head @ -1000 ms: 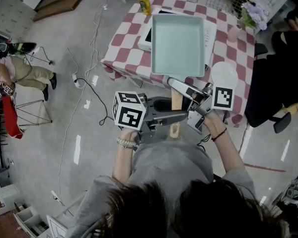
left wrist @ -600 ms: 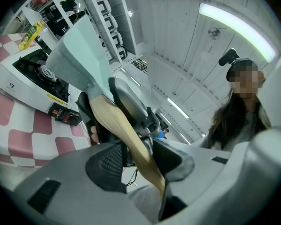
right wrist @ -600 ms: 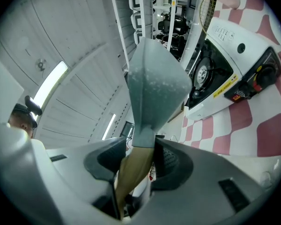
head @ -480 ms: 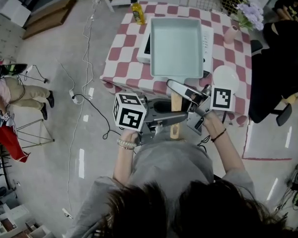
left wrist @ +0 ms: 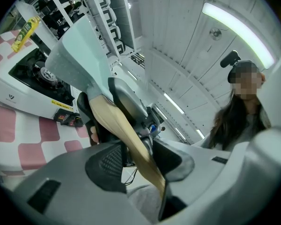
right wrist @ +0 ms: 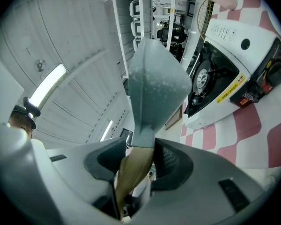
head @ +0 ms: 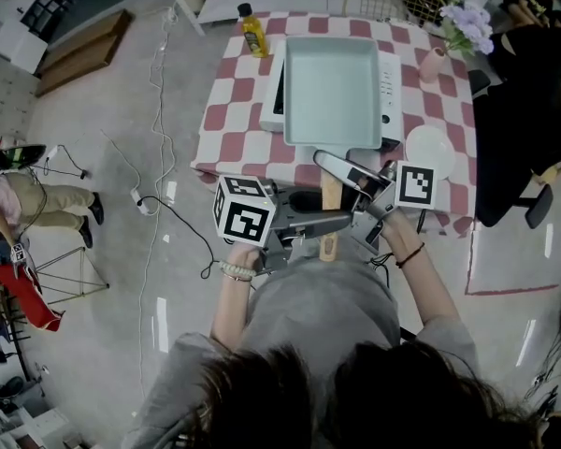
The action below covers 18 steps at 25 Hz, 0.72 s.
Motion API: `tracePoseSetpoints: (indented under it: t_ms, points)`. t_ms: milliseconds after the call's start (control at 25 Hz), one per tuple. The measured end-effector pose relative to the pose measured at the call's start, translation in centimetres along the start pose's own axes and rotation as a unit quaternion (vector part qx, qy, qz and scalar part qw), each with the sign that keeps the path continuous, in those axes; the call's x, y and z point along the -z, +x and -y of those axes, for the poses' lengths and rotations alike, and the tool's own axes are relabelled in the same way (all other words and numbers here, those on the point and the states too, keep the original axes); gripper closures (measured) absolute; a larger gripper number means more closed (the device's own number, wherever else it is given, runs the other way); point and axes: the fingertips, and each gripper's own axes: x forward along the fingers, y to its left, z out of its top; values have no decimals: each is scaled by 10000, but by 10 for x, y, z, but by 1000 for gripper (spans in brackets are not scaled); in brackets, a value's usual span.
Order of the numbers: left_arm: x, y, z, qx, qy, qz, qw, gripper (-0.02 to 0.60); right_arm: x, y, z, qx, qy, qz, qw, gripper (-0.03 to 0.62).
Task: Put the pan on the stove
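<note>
Mint-green pan (head: pixel 334 90) hangs over the stove (head: pixel 390 75) on the checked desk (head: pixel 232 120); left gripper (left wrist: pixel 139 150) and right gripper (right wrist: pixel 135 165) jaws both clamp its wooden handle (head: pixel 328 244).

You hold the pale square pan (head: pixel 332 87) by its wooden handle (head: pixel 329 243), left gripper (head: pixel 335 221) and right gripper (head: pixel 341 171) both clamped on it. The pan is over the white stove (head: pixel 391 73) on the checked table (head: pixel 232 129).

Bright, even light fills the room from long ceiling lamps (left wrist: pixel 236 29); one glares white in the left gripper view. The glossy floor (head: pixel 93 344) throws back pale streaks, and shadows are faint. Both gripper views bulge like a fisheye, with black corners. The pan handle (left wrist: pixel 126 135), close to the lens, looks soft.
</note>
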Motion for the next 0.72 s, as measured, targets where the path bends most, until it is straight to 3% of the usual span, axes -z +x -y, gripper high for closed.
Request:
tracePoseSetpoints:
  t_ms: [720]
  points:
    - [-29, 1, -29, 15, -183, -143, 9997, 396, -35, 12, 21, 53, 164, 101, 9998, 411]
